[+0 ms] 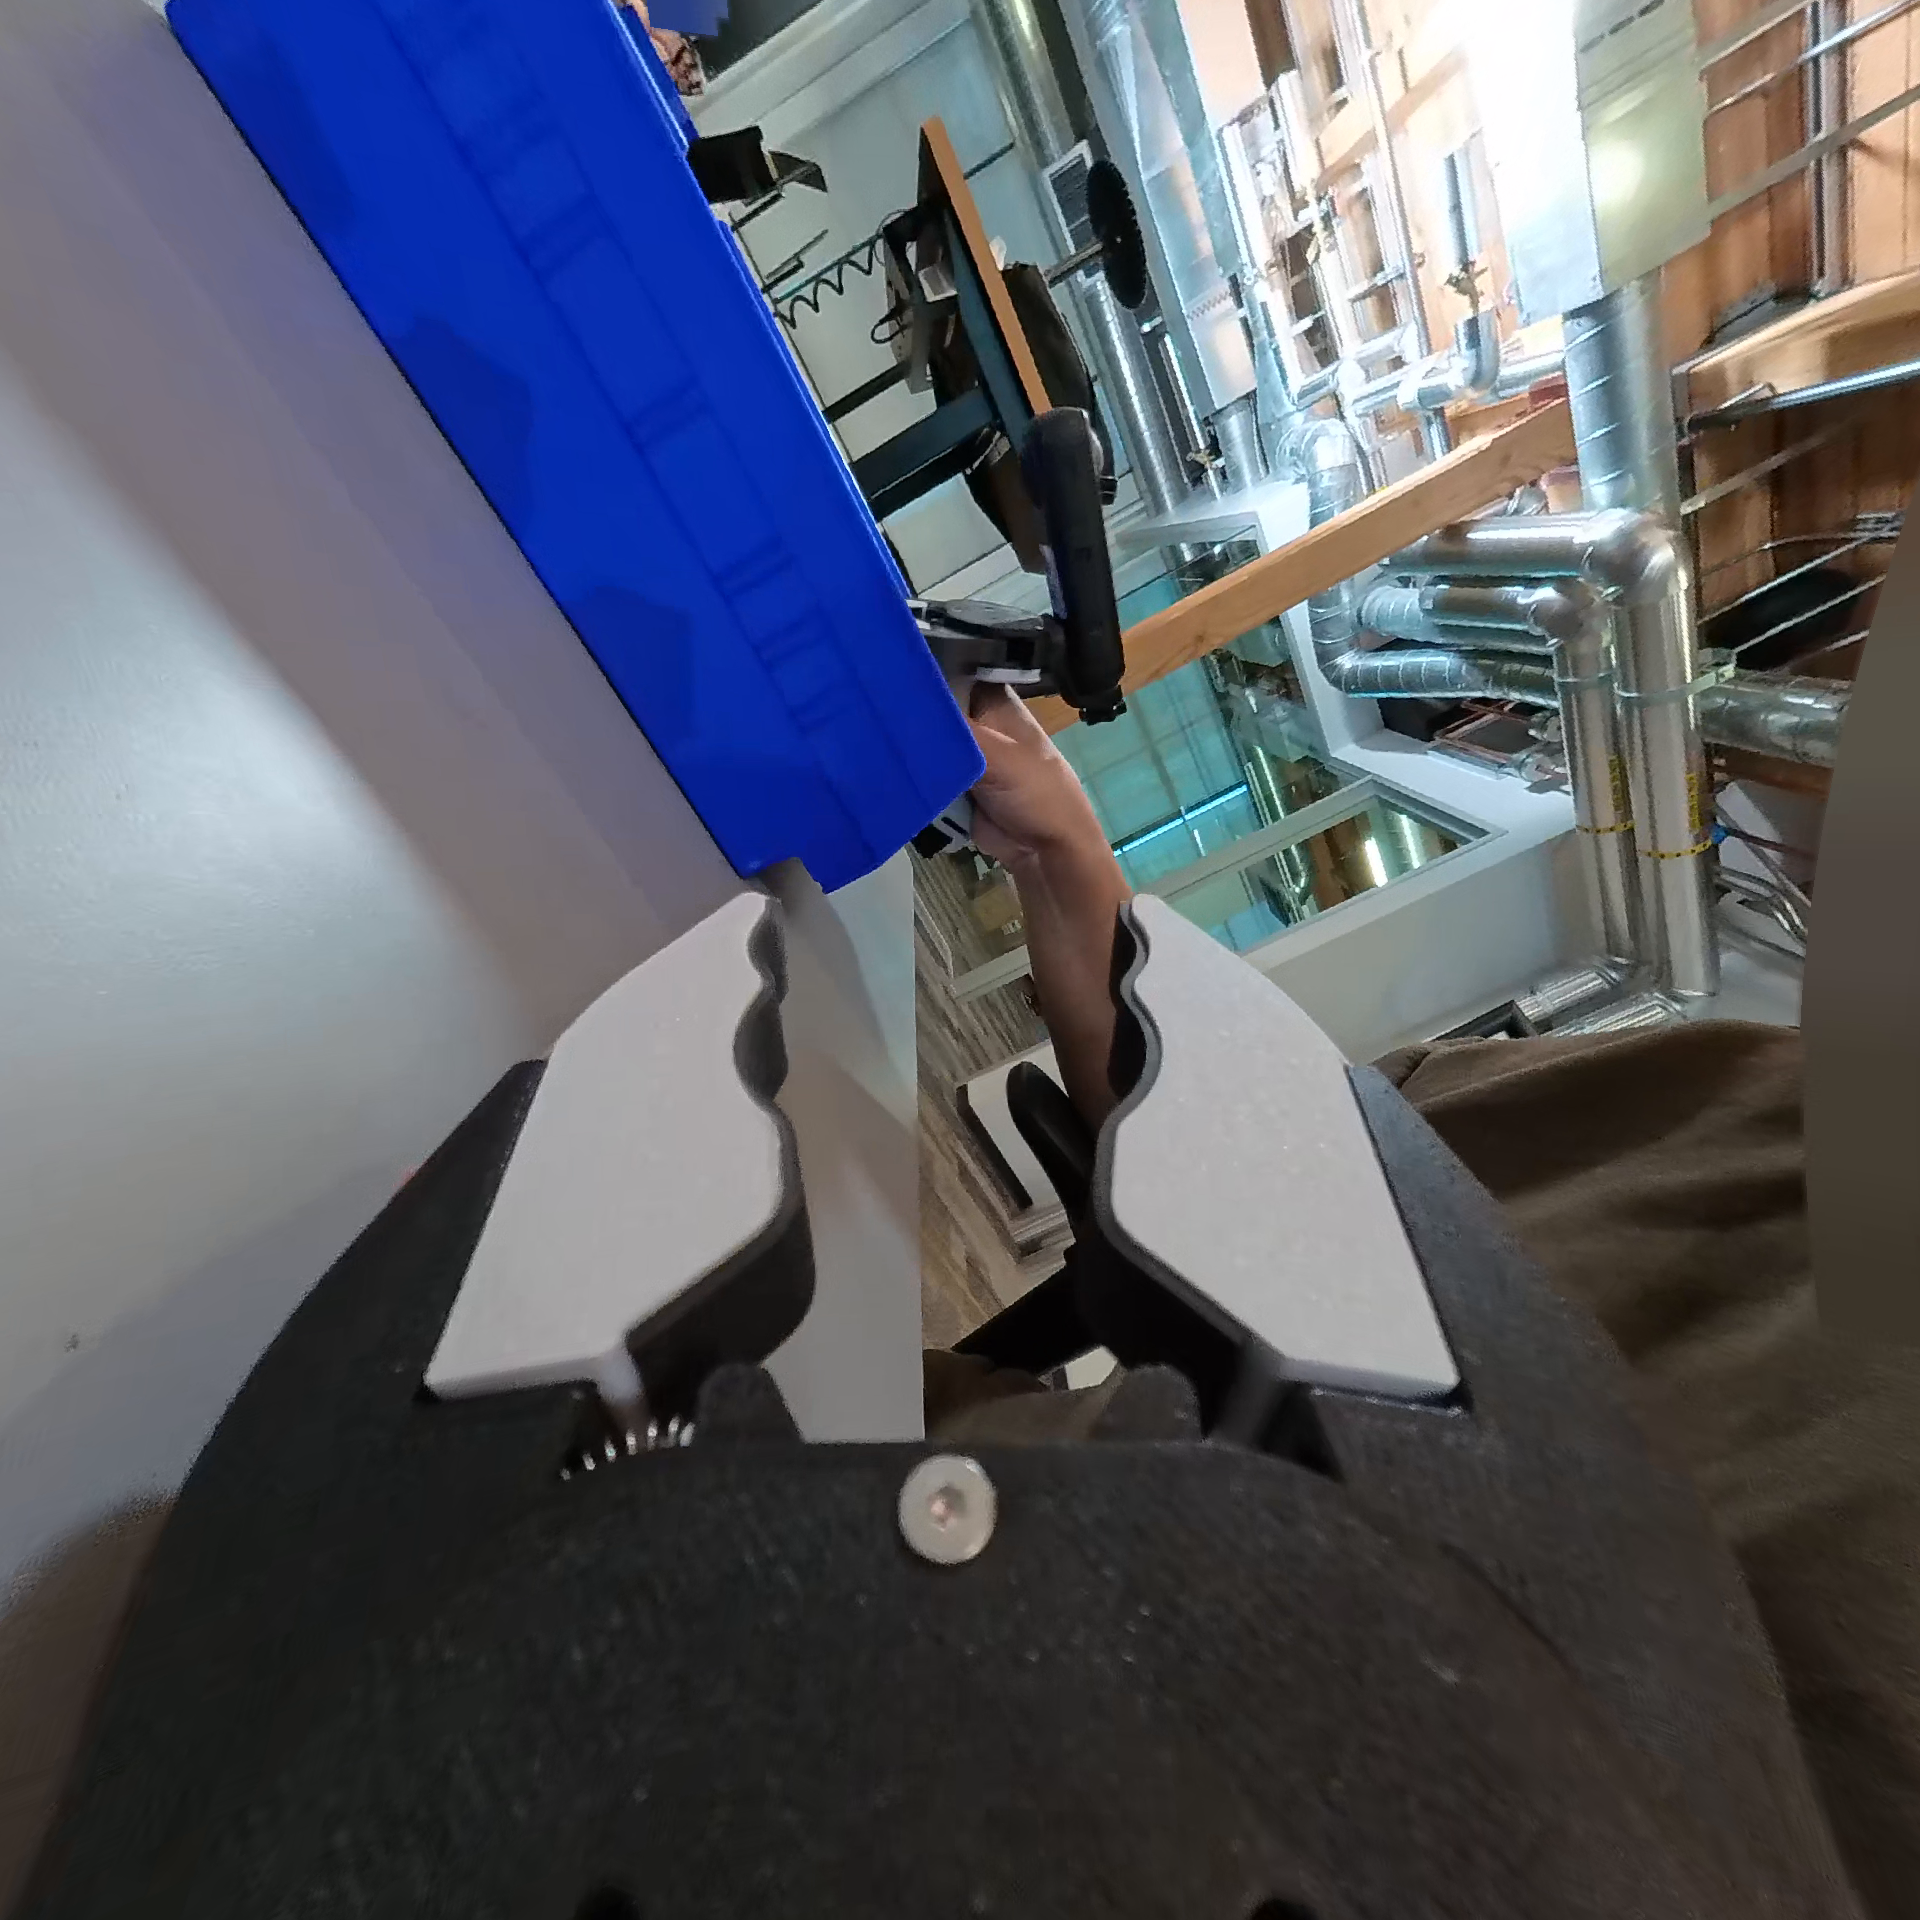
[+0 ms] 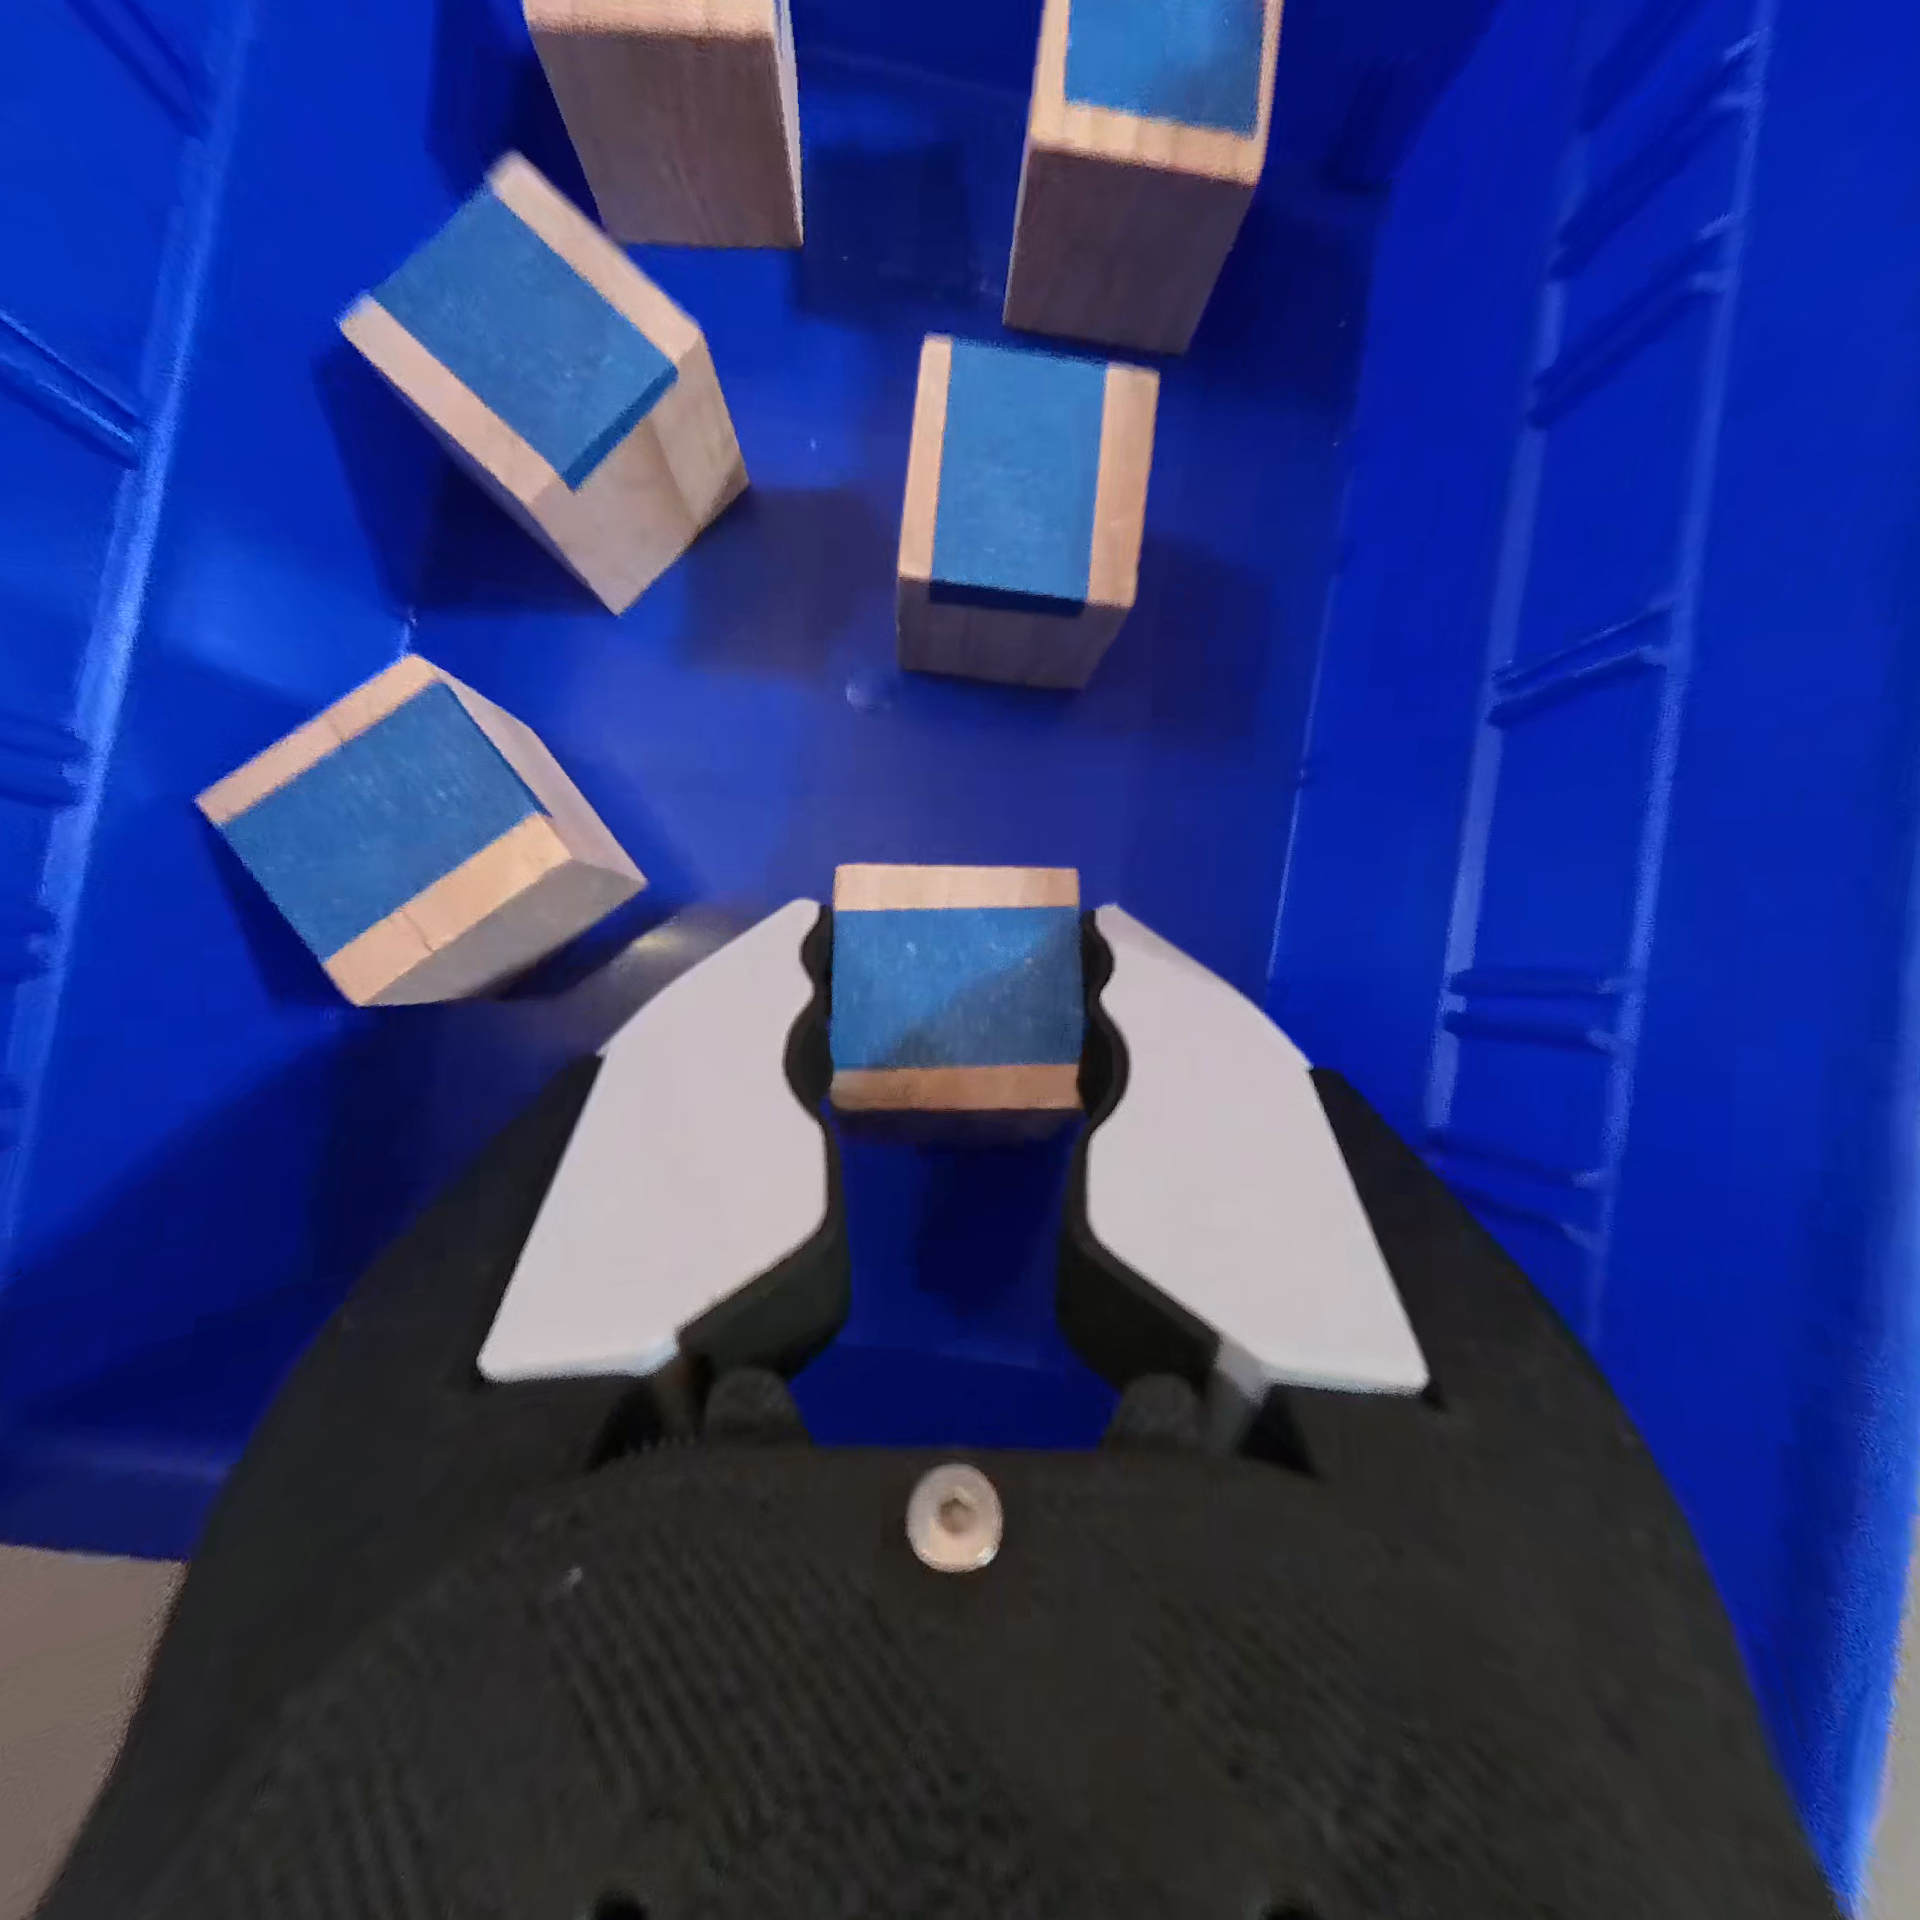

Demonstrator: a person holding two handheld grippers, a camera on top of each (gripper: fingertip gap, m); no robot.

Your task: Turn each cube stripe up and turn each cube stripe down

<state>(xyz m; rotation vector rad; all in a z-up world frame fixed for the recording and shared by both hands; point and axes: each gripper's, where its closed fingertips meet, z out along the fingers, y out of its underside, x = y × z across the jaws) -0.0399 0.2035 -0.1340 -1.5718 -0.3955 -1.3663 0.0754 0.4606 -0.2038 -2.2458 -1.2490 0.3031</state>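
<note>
In the right wrist view several wooden cubes with a blue stripe lie on the floor of a blue bin [image 2: 1558, 727]. My right gripper [image 2: 956, 925] is shut on one cube [image 2: 954, 987], stripe facing the camera, held just above the floor. Other cubes show the stripe on top at the left [image 2: 384, 831], upper left [image 2: 525, 332], middle [image 2: 1023, 488] and far right [image 2: 1158, 62]. One far cube [image 2: 686, 114] shows plain wood. My left gripper [image 1: 945, 925] is open and empty outside the bin [image 1: 582, 416], by its near corner.
The bin stands on a white table [image 1: 208, 831]. In the left wrist view the other gripper's black handle [image 1: 1081, 561] and a person's arm [image 1: 1049, 852] show behind the bin. The bin's ribbed walls close in on both sides of the right gripper.
</note>
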